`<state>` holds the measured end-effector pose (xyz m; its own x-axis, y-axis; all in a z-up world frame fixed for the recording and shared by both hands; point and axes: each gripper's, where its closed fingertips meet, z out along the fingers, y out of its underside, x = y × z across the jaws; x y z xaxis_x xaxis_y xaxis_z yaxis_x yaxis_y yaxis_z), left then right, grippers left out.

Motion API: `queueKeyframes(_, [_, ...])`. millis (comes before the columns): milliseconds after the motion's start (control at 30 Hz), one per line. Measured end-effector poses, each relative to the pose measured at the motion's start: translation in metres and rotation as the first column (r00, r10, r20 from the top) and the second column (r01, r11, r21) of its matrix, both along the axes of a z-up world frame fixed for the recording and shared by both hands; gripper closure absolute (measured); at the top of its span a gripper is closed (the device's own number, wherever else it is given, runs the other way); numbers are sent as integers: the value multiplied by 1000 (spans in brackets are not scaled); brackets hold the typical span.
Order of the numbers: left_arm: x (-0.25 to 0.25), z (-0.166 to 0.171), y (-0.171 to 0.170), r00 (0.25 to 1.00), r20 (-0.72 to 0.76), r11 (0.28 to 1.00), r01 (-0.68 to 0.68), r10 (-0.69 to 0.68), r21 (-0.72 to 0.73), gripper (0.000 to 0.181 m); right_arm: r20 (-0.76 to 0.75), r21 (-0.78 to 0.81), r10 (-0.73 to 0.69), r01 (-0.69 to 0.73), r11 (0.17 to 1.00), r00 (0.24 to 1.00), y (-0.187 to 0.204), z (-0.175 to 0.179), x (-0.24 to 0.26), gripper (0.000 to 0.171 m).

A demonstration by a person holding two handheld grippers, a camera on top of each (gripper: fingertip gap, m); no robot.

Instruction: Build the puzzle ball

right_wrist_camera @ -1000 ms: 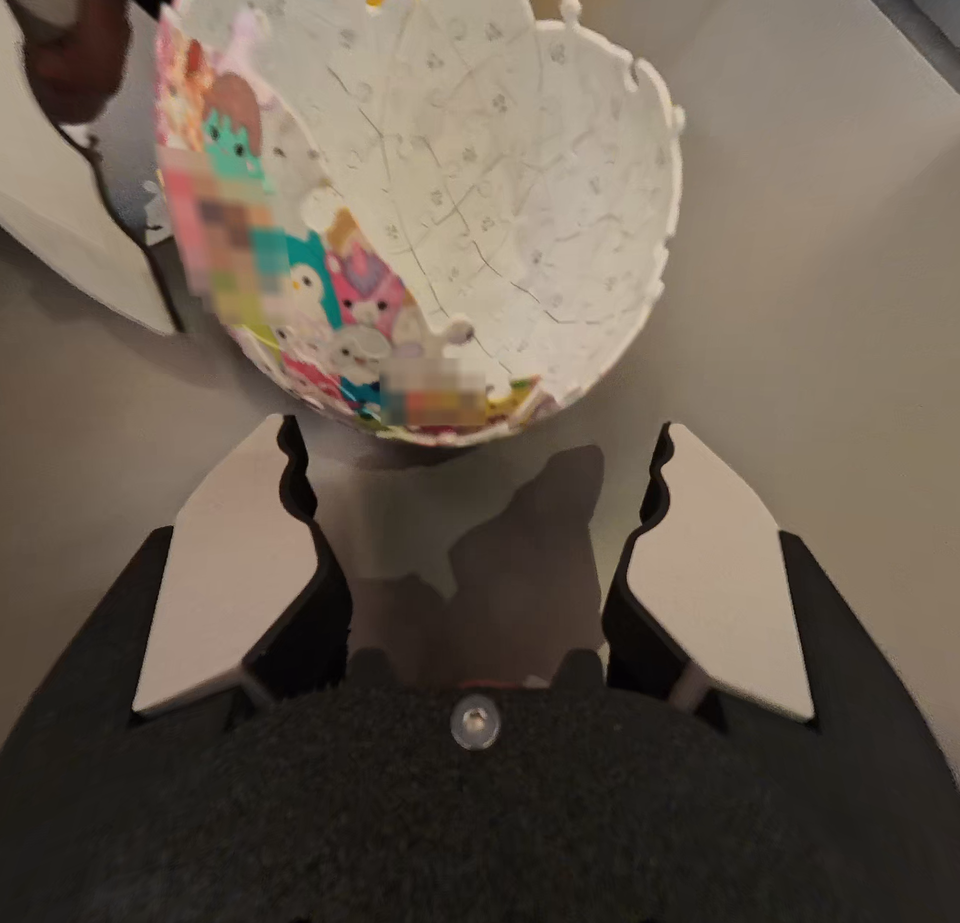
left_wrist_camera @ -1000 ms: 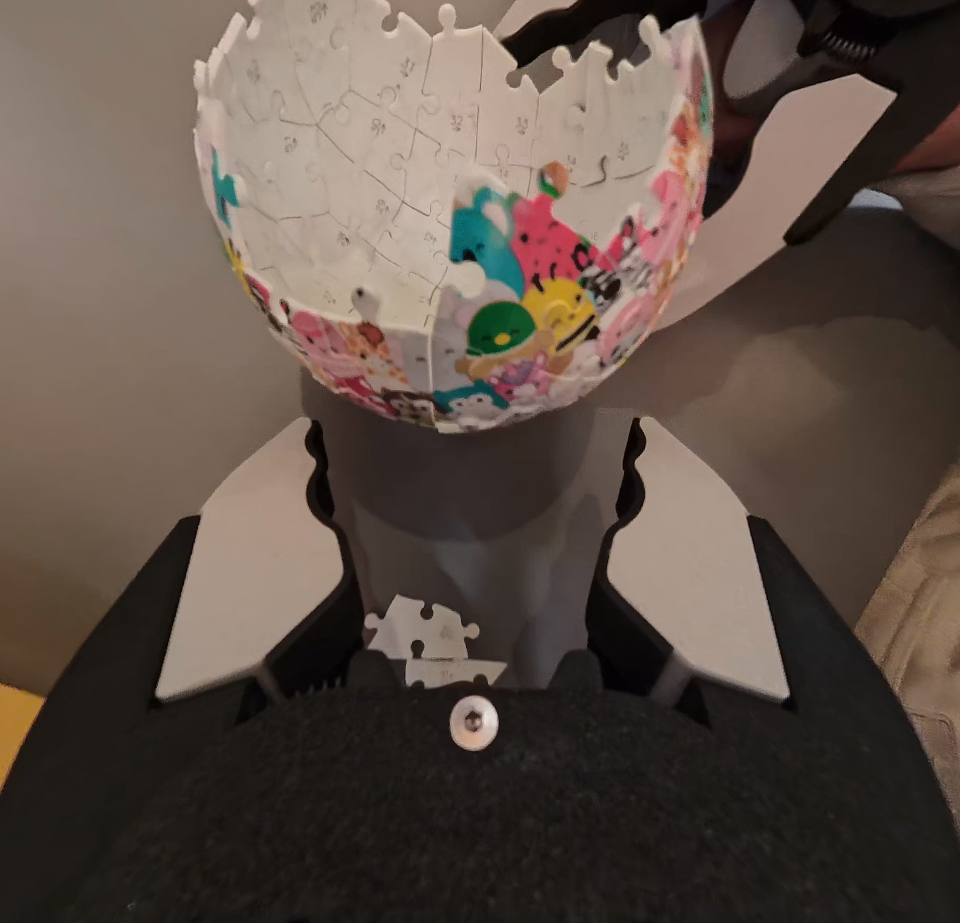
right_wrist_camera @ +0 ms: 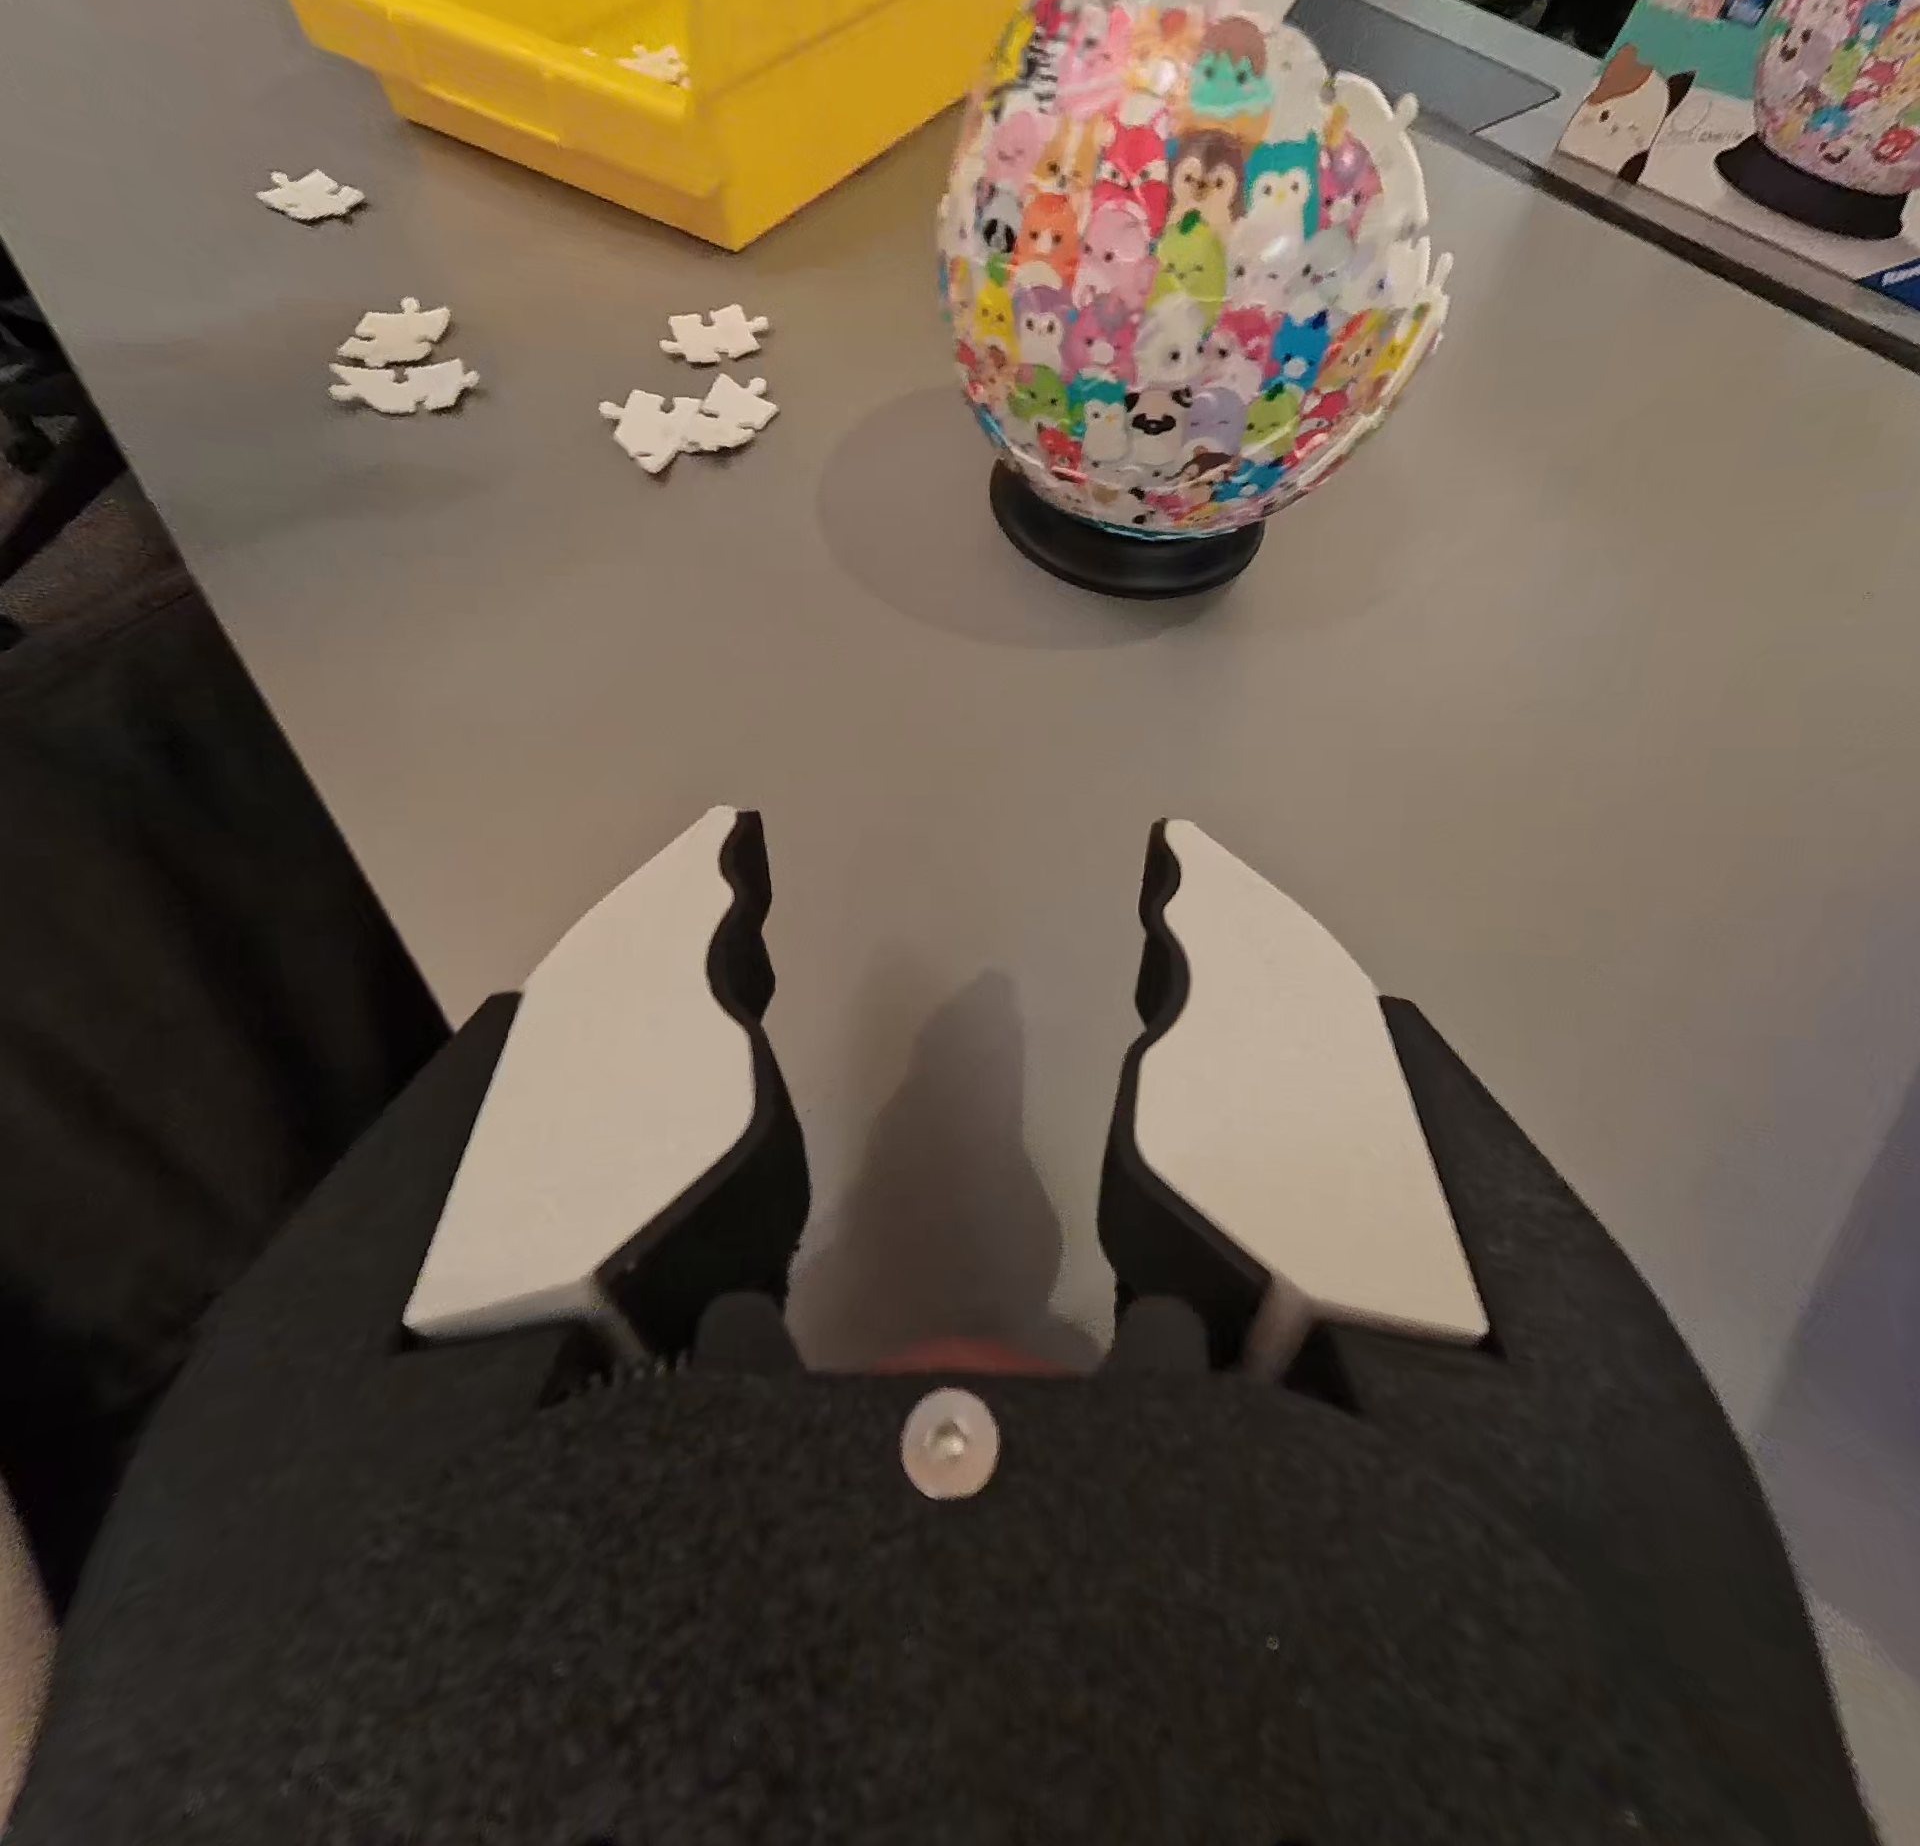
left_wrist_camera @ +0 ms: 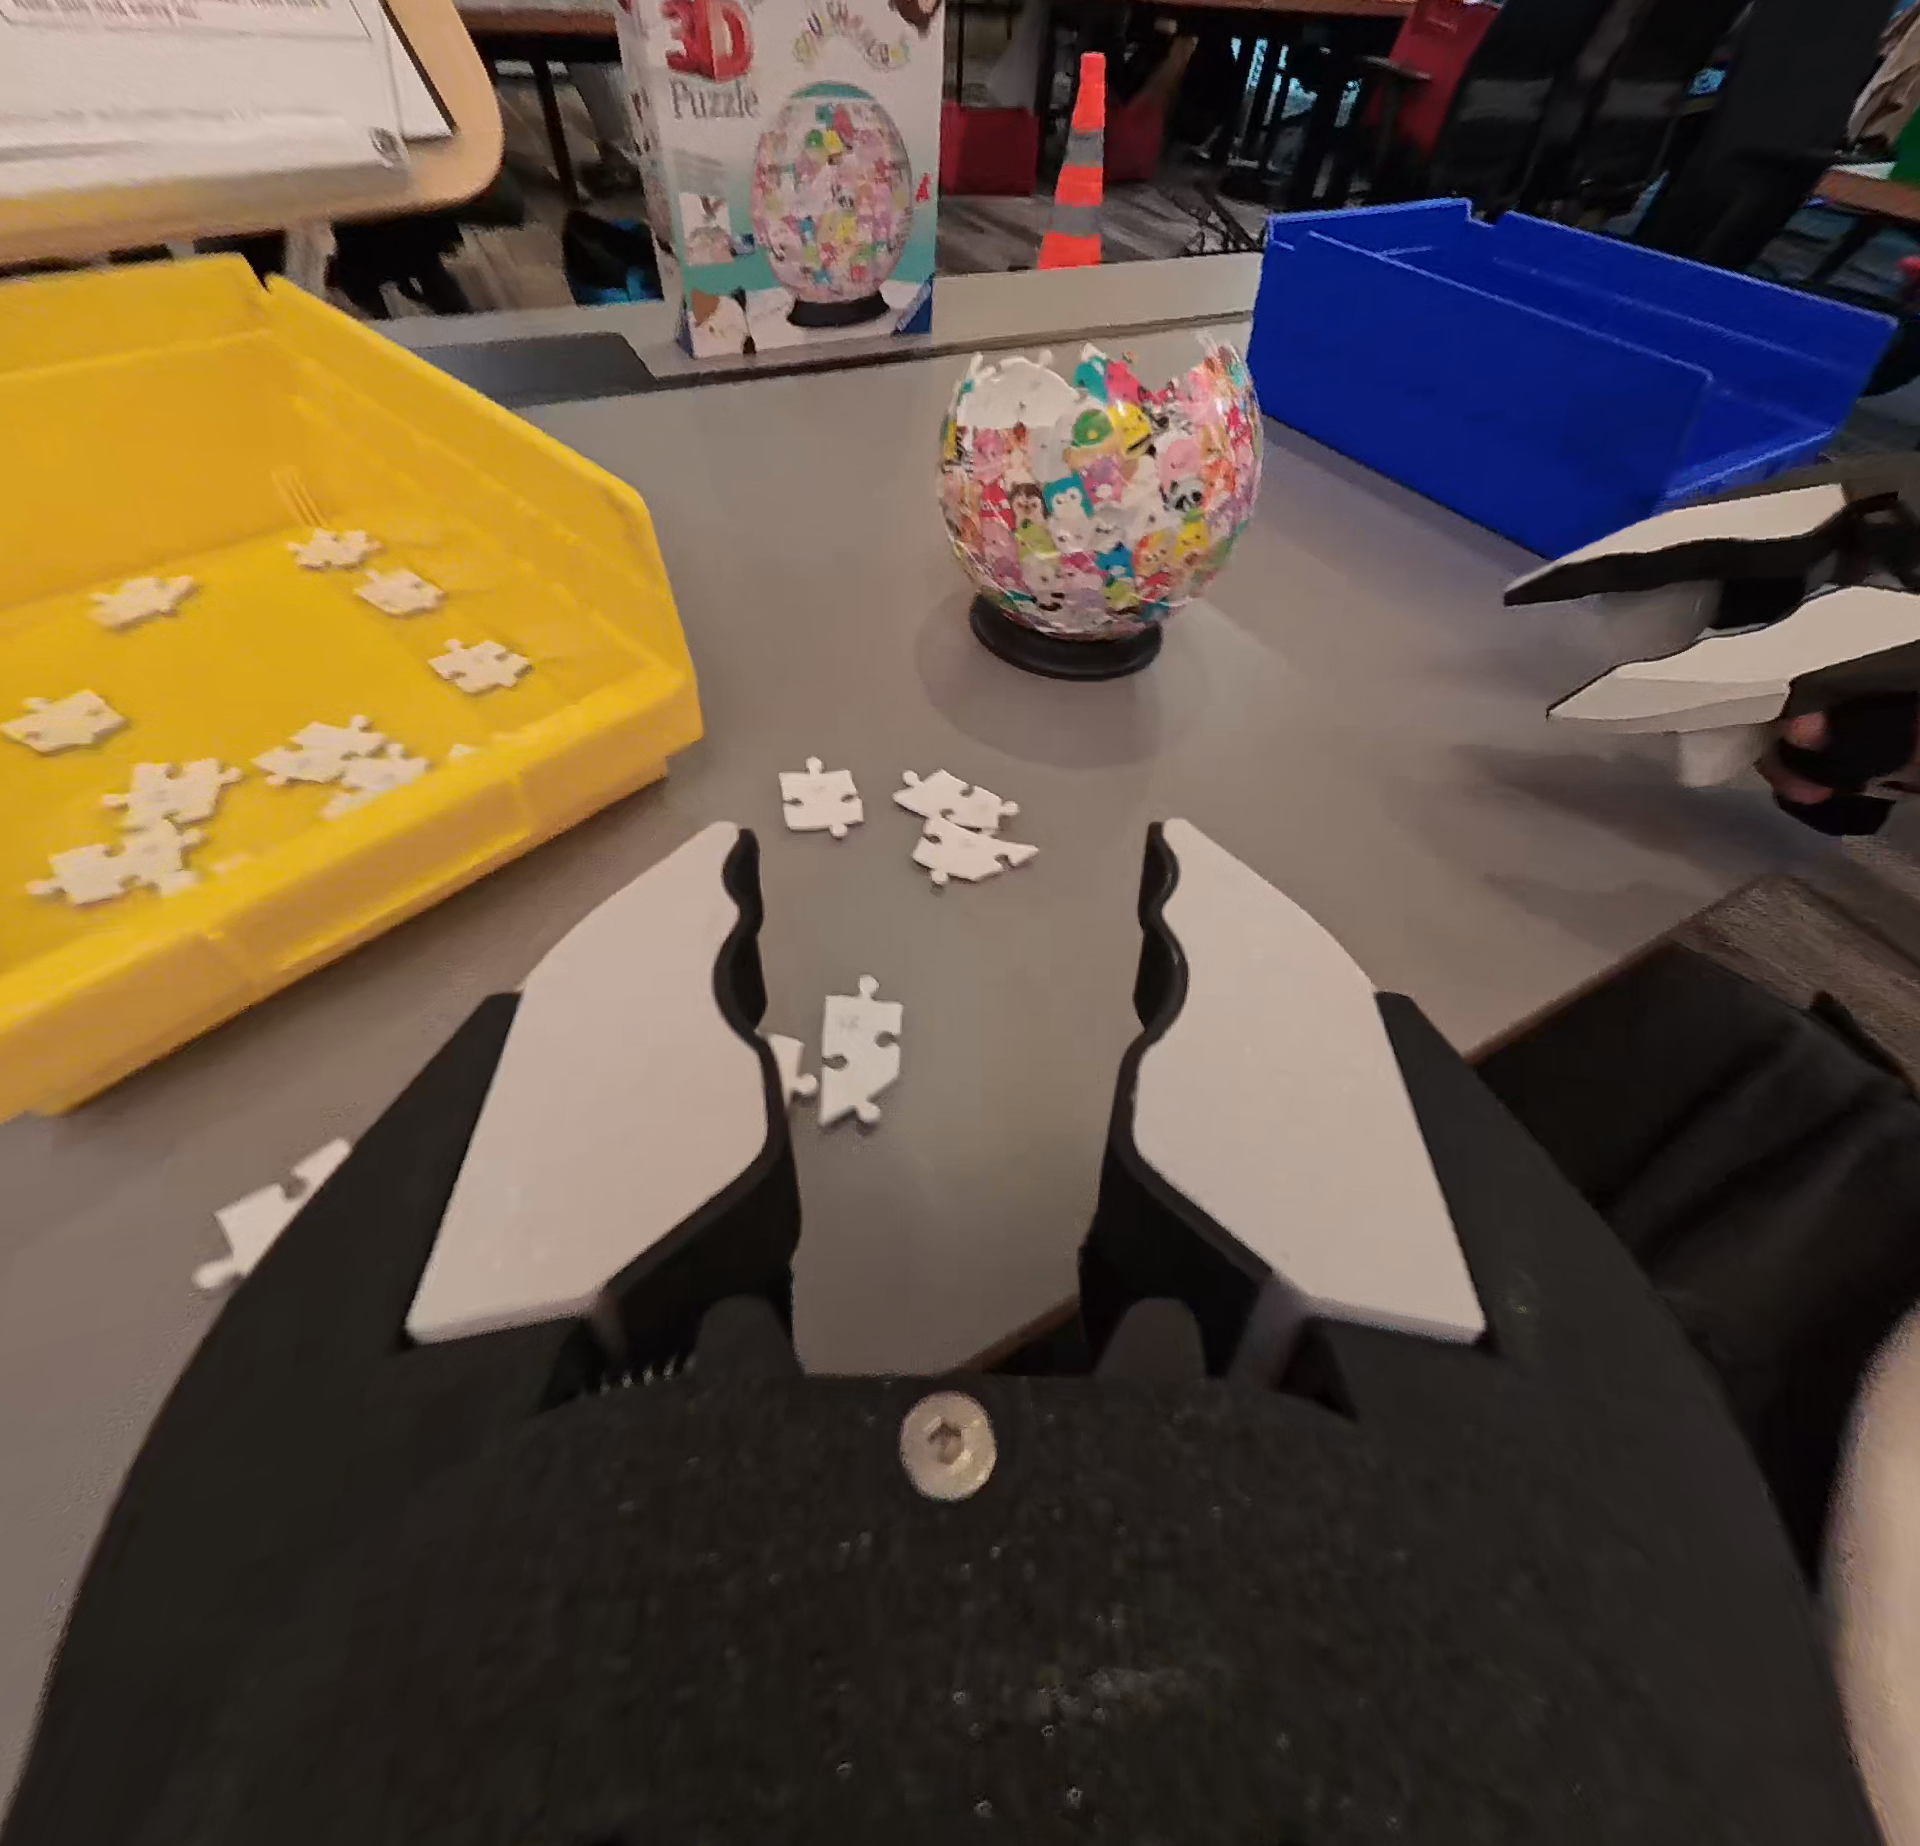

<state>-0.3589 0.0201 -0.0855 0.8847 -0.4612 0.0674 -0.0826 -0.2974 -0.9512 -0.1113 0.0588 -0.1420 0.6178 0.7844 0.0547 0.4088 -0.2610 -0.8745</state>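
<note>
Puzzle ball (left_wrist_camera: 1101,508) sits upright on its black ring stand (left_wrist_camera: 1065,643), centre-upper part of the left wrist view, on the grey desk (left_wrist_camera: 1299,809); in the right wrist view it's upper right of centre (right_wrist_camera: 1195,310). Top is not closed: jagged open rim, white inner faces showing. Left hand-held gripper (left_wrist_camera: 945,840) is spread wide, nothing in it; loose pieces (left_wrist_camera: 904,809) lie face-down on the desk just ahead of its tips, one more piece (left_wrist_camera: 860,1053) between the fingers, lower down. Right hand-held gripper (right_wrist_camera: 951,830) is likewise wide apart and empty, over bare desk, well clear of the ball. More pieces in the yellow bin (left_wrist_camera: 312,861) at left of frame; blue bin (left_wrist_camera: 1558,373) upper right, puzzle box (left_wrist_camera: 790,144) behind the ball. Handling, my read: the shell is thin, light, hollow plastic held only by interlocking tabs, so stiff along the curve but likely to pop apart if squeezed near the open rim. Best hold is low, across the finished band near the stand, or steady the stand itself. Single pieces are flat, light and slick on this desk; pinching by an edge probably needs sliding one to the desk edge or tilting it up first. Glossy print side will likely slip, so light pressure on the tabs.
</note>
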Motion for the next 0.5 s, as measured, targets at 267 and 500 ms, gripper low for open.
queueKeyframes(267, [13,-12,-8,999,-33,998,28,-29,-55,107,28,28,12,-13,1000,1000,-14,1,-2,104])
queueKeyframes(500, [6,-14,-13,998,-57,998,0,-4,-62,106,31,-23,-6,7,1000,1000,-11,-6,0,103])
